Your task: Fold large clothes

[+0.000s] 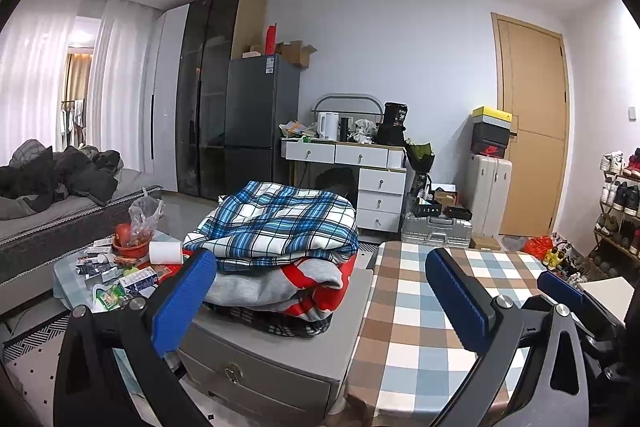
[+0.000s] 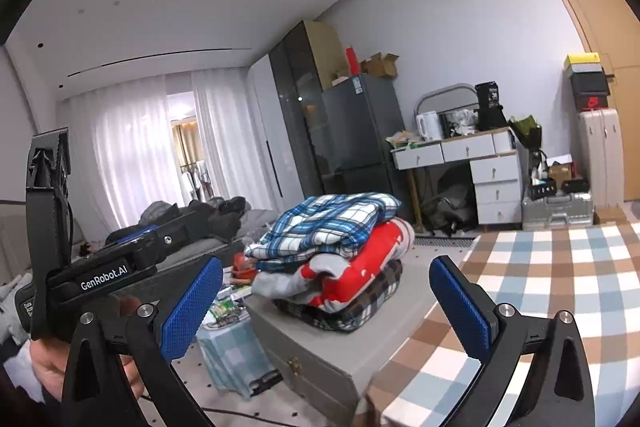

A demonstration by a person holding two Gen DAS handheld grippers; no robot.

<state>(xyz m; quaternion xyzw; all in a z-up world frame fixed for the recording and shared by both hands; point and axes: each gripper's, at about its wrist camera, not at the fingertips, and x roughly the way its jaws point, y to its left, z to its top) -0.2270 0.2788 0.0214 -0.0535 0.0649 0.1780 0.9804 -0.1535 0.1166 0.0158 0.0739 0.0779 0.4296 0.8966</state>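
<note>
You held both tools up in the air, each w/ jaws spread wide and nothing between them. Your left tool (image 1: 320, 301) pointed at the stack of folded clothes (image 1: 276, 247), which sat on a grey drawer unit (image 1: 256, 367) just left of the desk w/ the checked cloth (image 1: 432, 311). The blue plaid piece (image 1: 280, 223) lay on top, a red and grey piece (image 1: 304, 287) under it, a dark checked one at the bottom. Your right tool (image 2: 326, 305) faced the same stack (image 2: 332, 255) from further right; the left tool's body (image 2: 104, 275) showed at the near left of the right wrist view. A cluttered low desk (image 1: 112, 267) stood left of the stack.
</note>
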